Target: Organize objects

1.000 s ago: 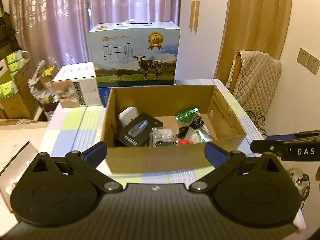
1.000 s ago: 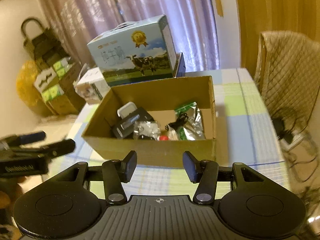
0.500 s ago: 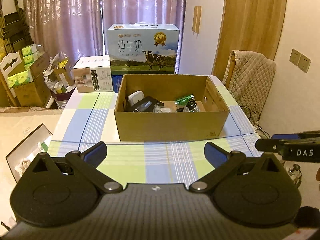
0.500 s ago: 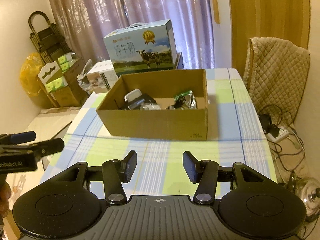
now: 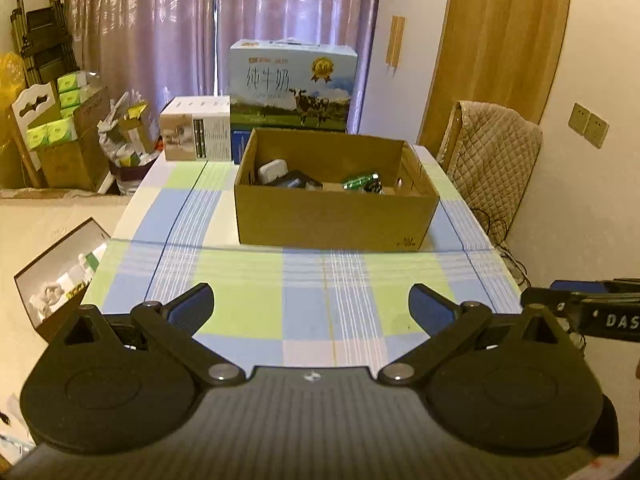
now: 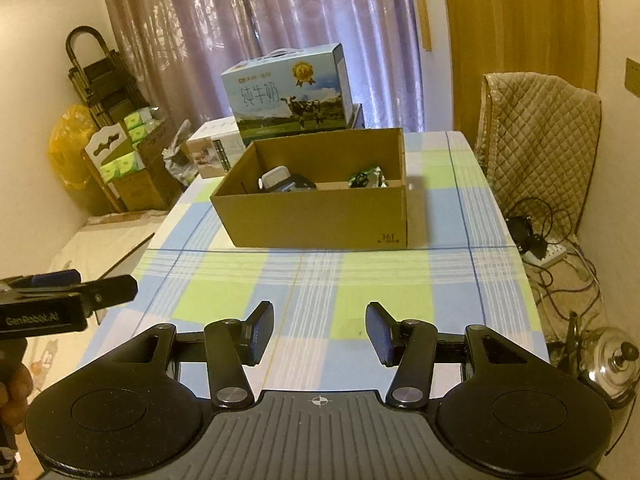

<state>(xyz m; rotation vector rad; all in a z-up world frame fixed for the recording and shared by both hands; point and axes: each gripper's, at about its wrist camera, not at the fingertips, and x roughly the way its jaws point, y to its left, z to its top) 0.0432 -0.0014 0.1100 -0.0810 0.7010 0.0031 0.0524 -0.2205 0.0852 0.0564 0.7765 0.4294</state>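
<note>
Left gripper (image 5: 310, 306) is shown with its blue-padded fingers spread wide apart and nothing between them, held above the near edge of the table (image 5: 240, 300); right gripper (image 6: 320, 330) is likewise parted, less widely, and empty, over the same near edge. Each tool is seen in the other's view only as a dark bar cut off at the frame border. Part of a hand (image 6: 14, 384) is caught at the lower left of the right wrist view, mostly cropped.

A cardboard box (image 5: 332, 220) is placed toward the far edge of the checked tablecloth, roughly central across its width, open at the top. Its near wall hides most of the contents: only the tops of a white item (image 5: 273, 170), a dark packet (image 5: 298, 180) and a green foil pouch (image 5: 362, 181) are visible, and what lies on the floor of the box cannot be made out. A milk carton case (image 5: 292, 84) and a small white box (image 5: 196, 128) are set at the far edge behind it, the case's base being hidden by the box.

Between the grippers and the box the cloth is left bare from left edge to right edge. A quilted chair cover (image 5: 492, 160) is seen just beyond the right edge, and stacked cartons (image 5: 64, 128) beyond the far left corner
</note>
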